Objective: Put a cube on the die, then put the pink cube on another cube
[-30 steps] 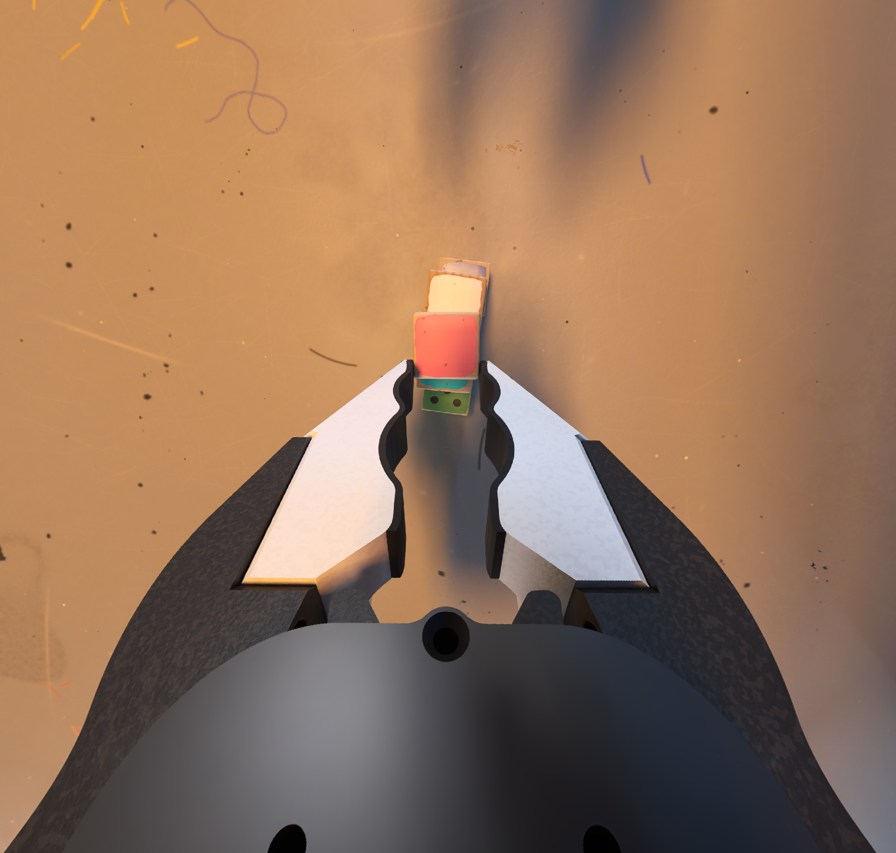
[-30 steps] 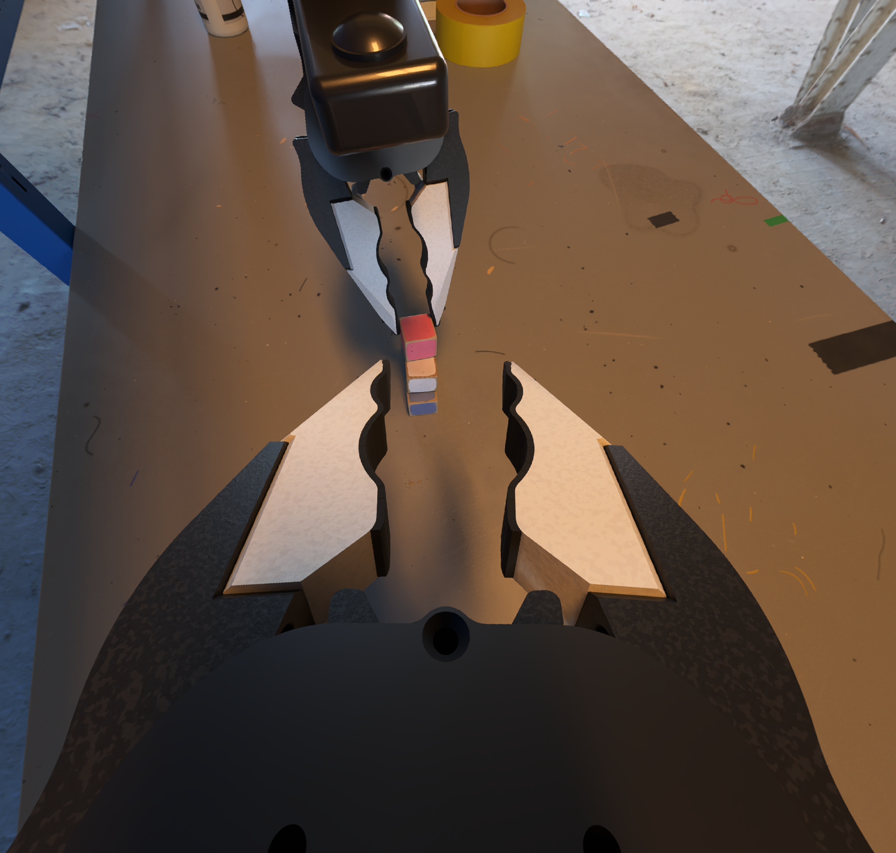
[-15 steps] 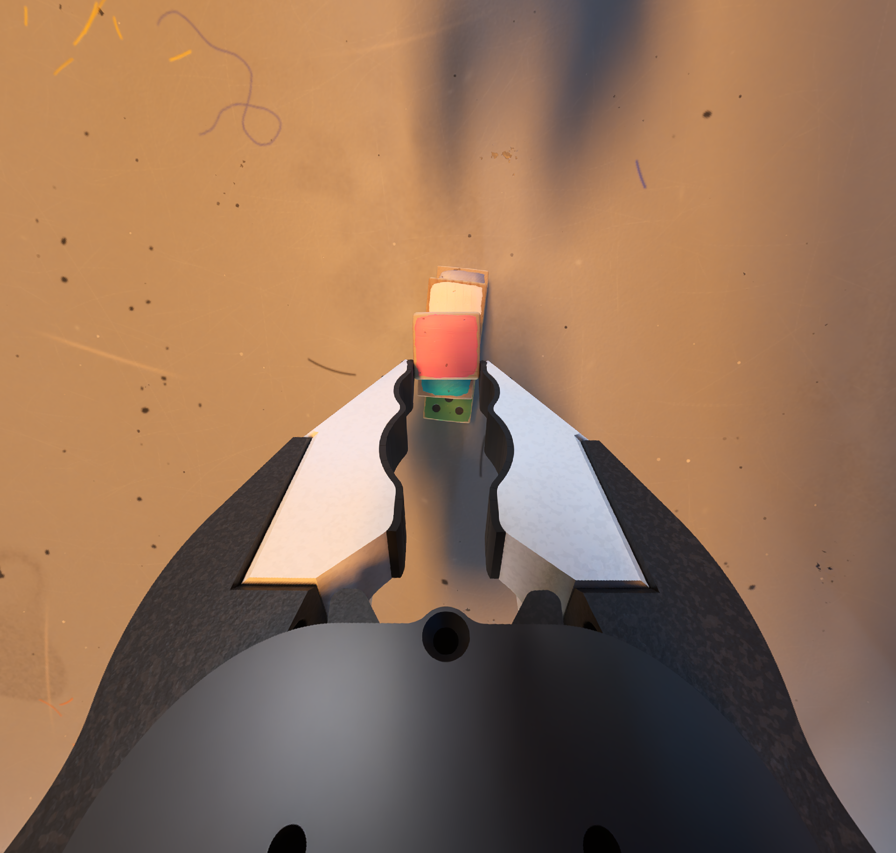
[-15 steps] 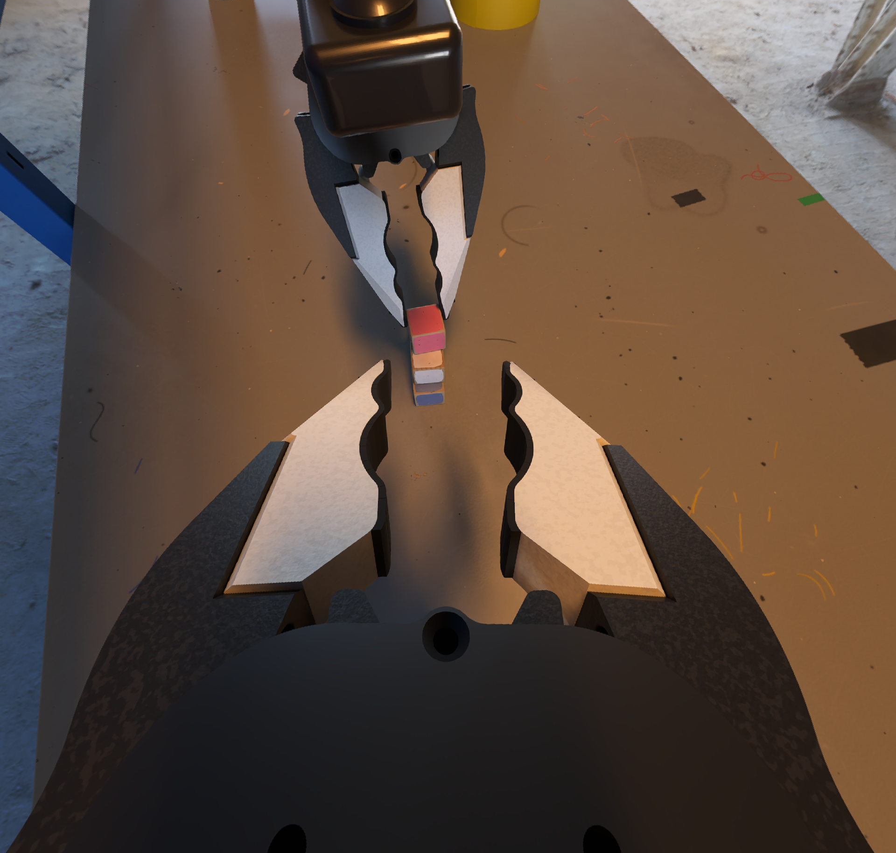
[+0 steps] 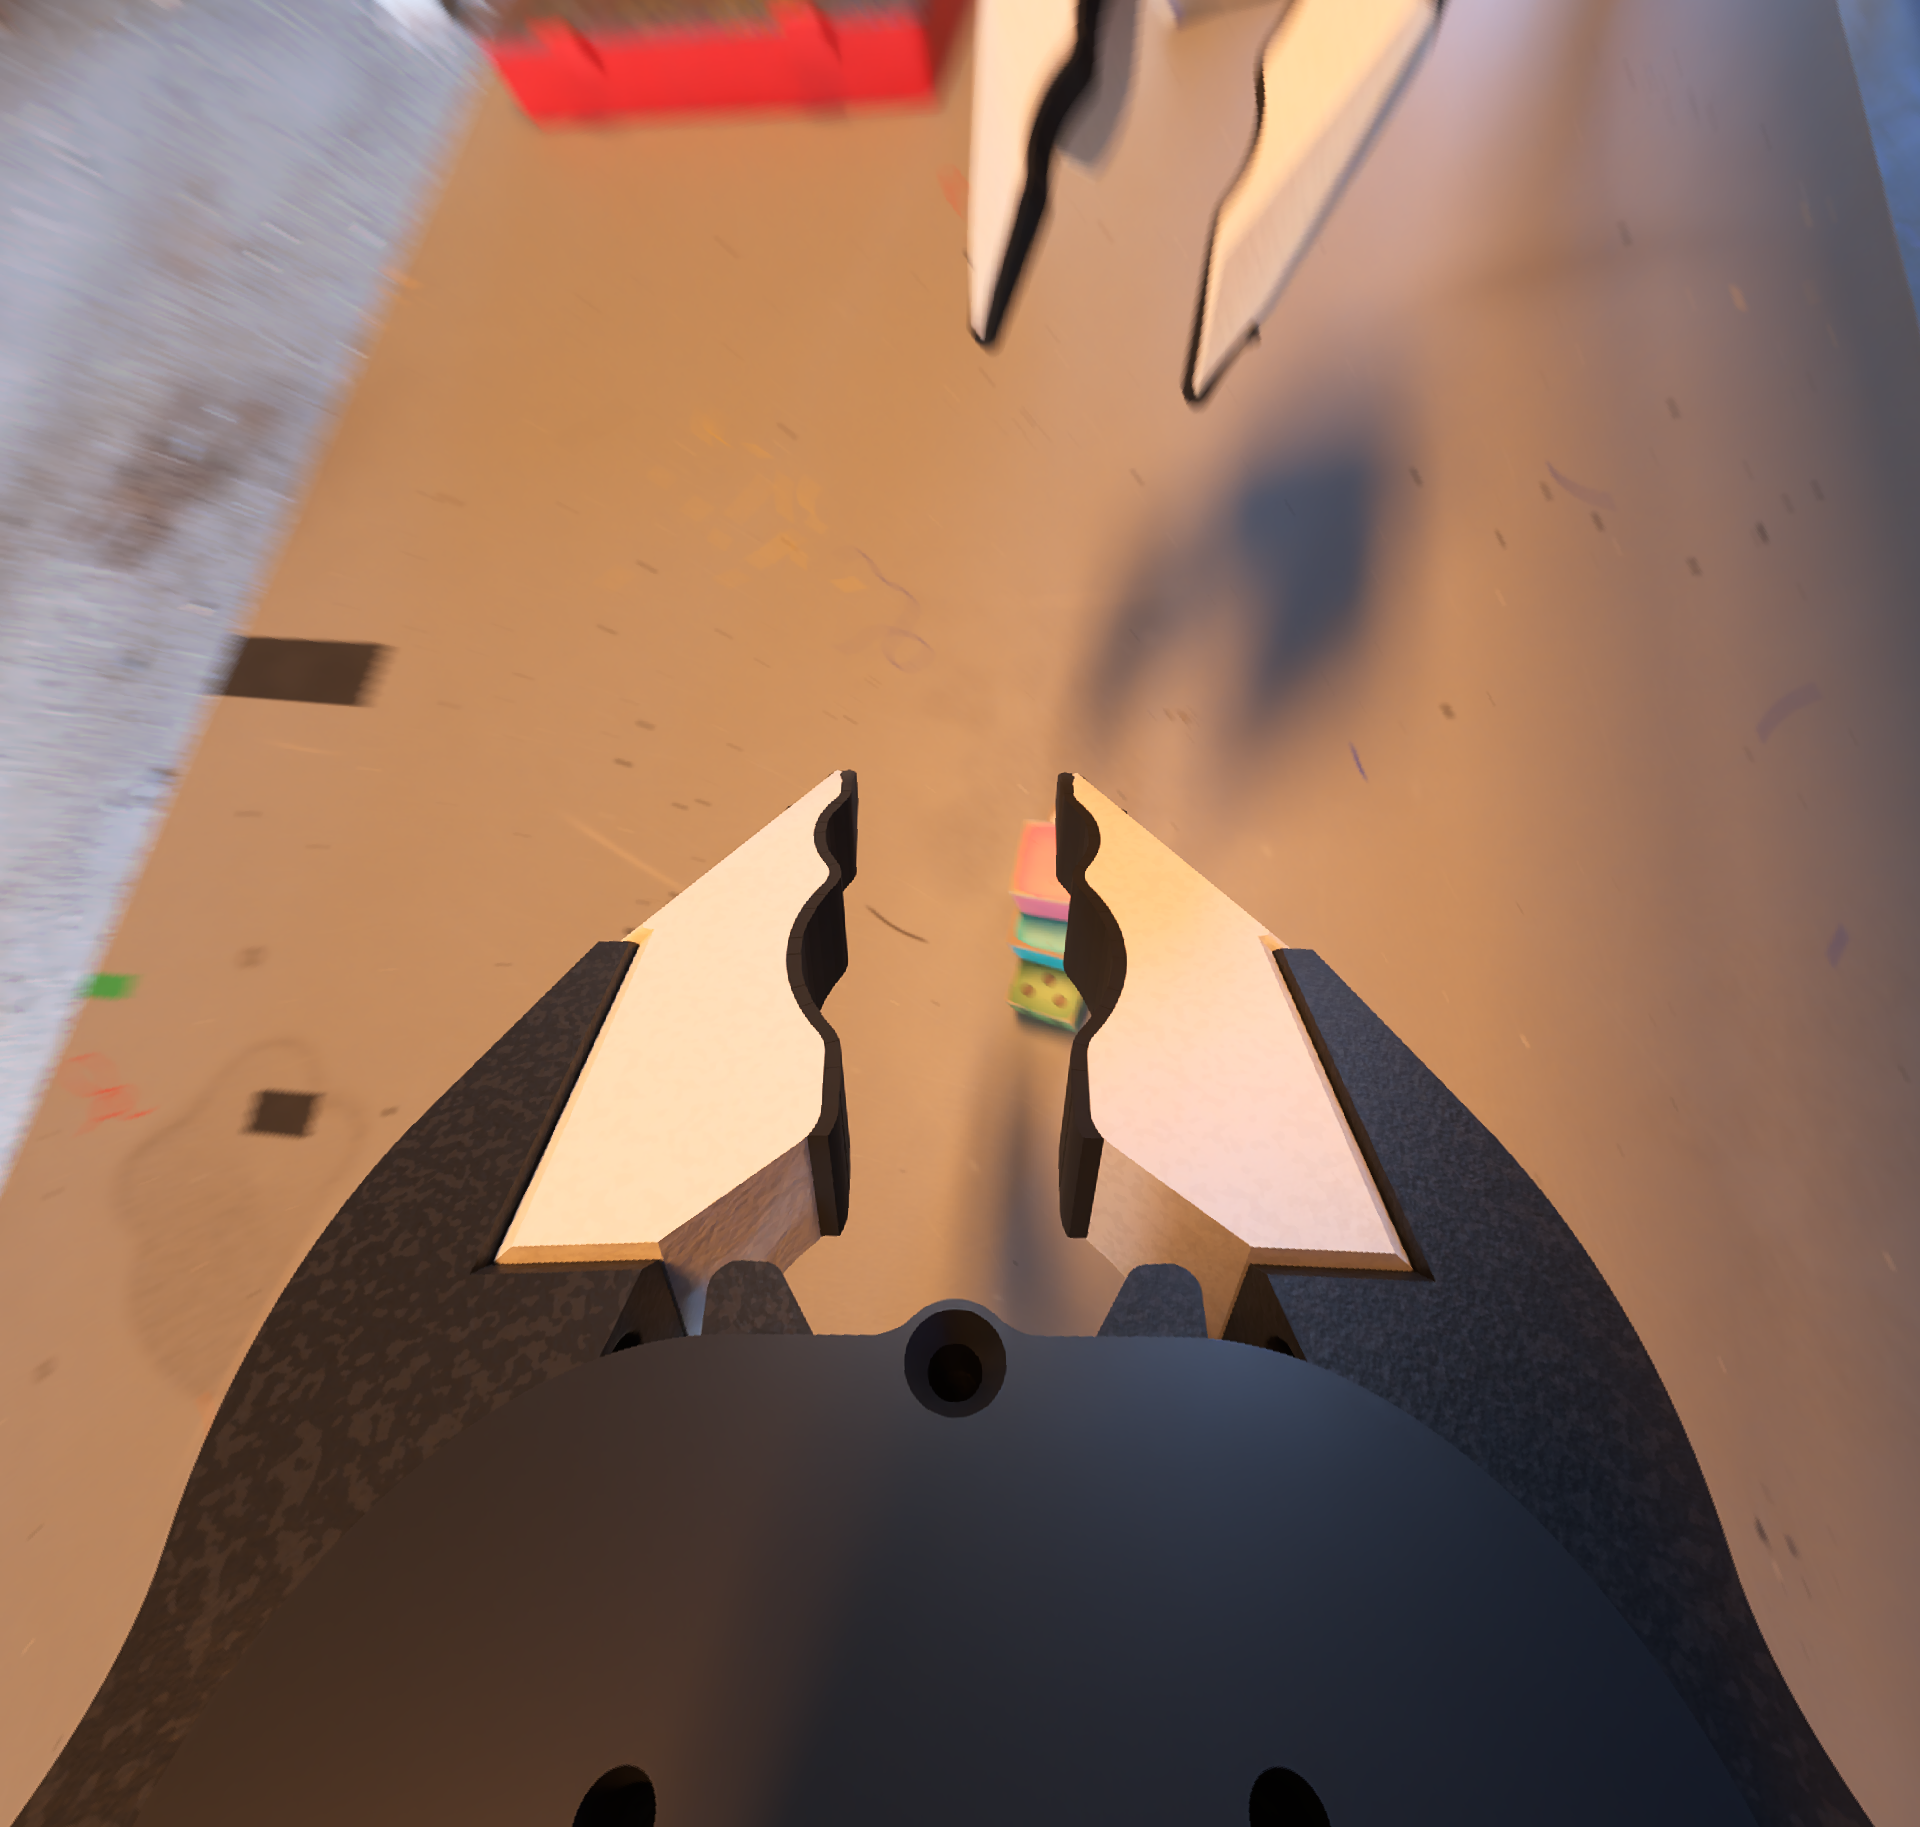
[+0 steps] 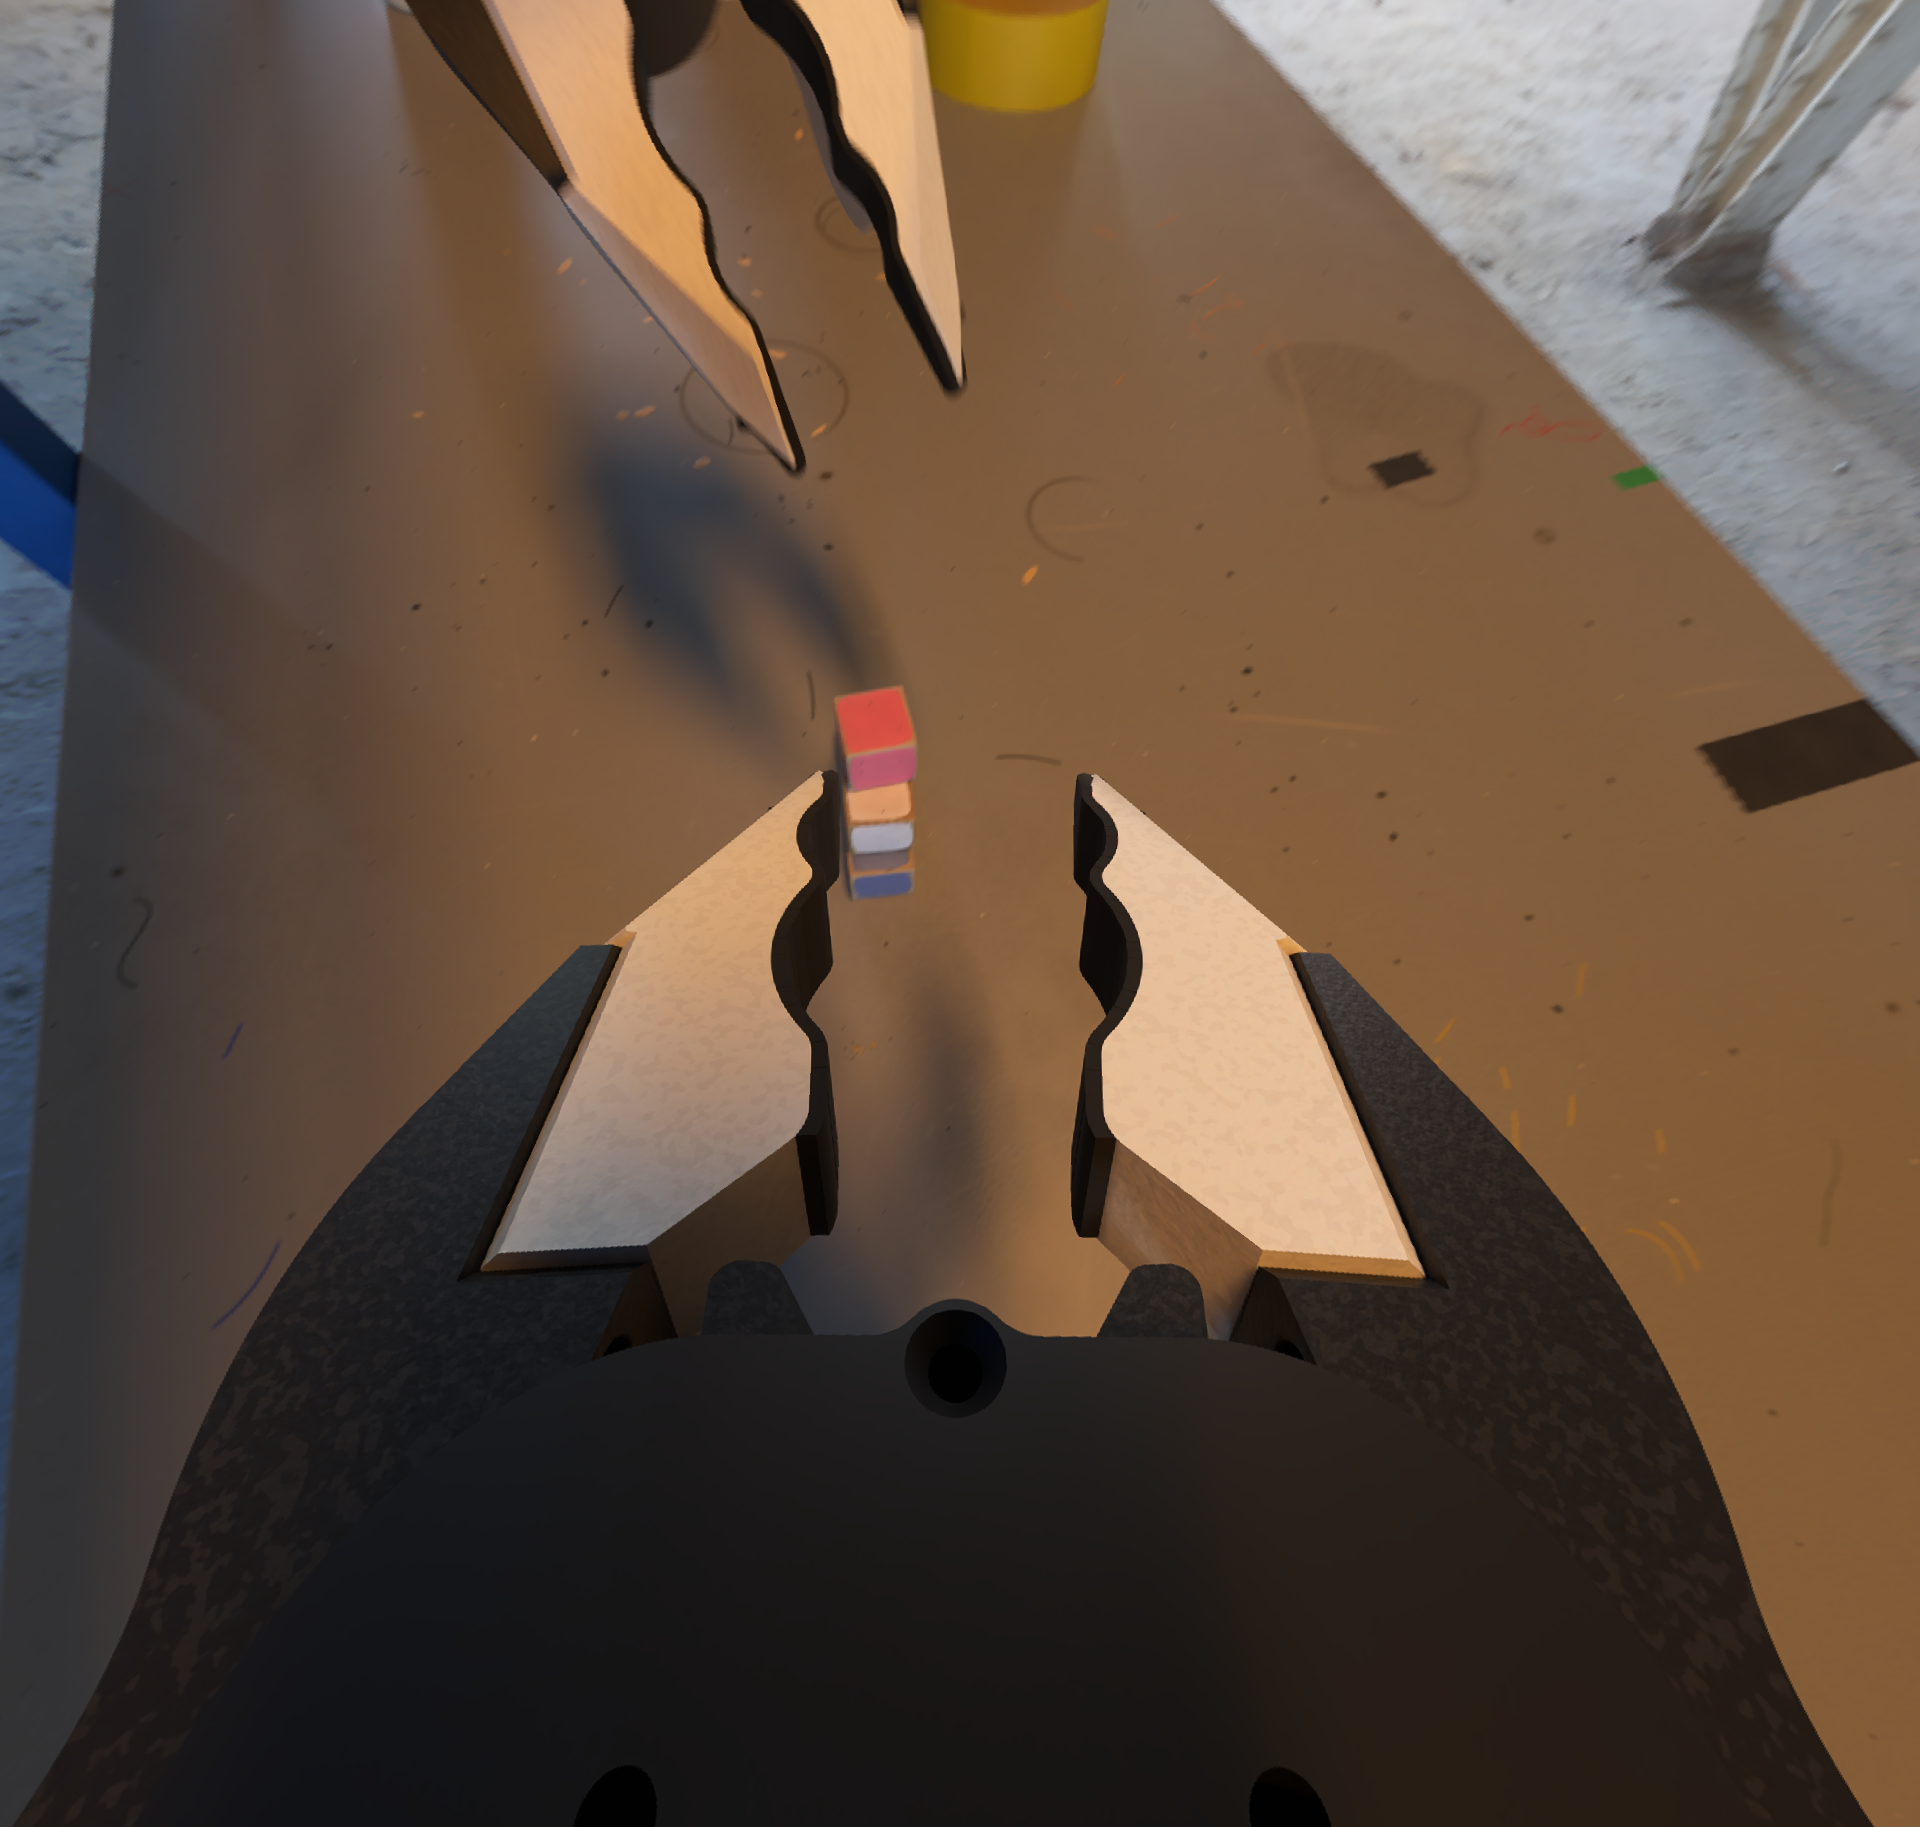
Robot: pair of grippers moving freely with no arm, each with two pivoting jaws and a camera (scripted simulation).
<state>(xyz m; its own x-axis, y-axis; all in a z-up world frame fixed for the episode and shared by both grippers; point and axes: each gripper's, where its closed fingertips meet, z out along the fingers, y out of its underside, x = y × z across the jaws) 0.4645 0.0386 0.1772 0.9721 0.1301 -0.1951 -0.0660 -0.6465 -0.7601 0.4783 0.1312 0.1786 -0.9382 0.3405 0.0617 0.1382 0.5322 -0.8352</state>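
- On the brown tabletop (image 6: 1351, 842) stands a three-piece stack with its long axis upright: the pink cube (image 6: 876, 736) on top, a pale cube (image 6: 880, 817) in the middle, and the die (image 6: 881, 878) at the bottom, touching the table.
- In the left wrist view the same stack leans slightly toward 11 o'clock in the picture; the pink cube (image 5: 1034, 863) sits over a teal-faced cube (image 5: 1041, 936), and the die (image 5: 1044, 996) shows a green face with dark pips.
- The left gripper (image 5: 954, 790) has its fingers apart and holds nothing; the stack lies just inside its right finger, partly hidden behind it.
- The right gripper (image 6: 954, 790) is likewise spread and empty, with the stack near its left fingertip (image 6: 821, 790), toward 11 o'clock of the gap.
- Each gripper shows in the other's view at about 12 o'clock, raised above the table with a dark shadow under it.
- The tabletop is scuffed and speckled, with black tape patches (image 6: 1803, 754); a yellow tape roll (image 6: 1013, 16) stands at its far end, a red crate (image 5: 717, 21) at the other, blurred, and grey concrete floor (image 6: 1558, 115) lies alongside.
- Half a second ago the left gripper's tips flanked the pink cube from above; they have since let go, opened wider and lifted away, and the stack has stayed standing.
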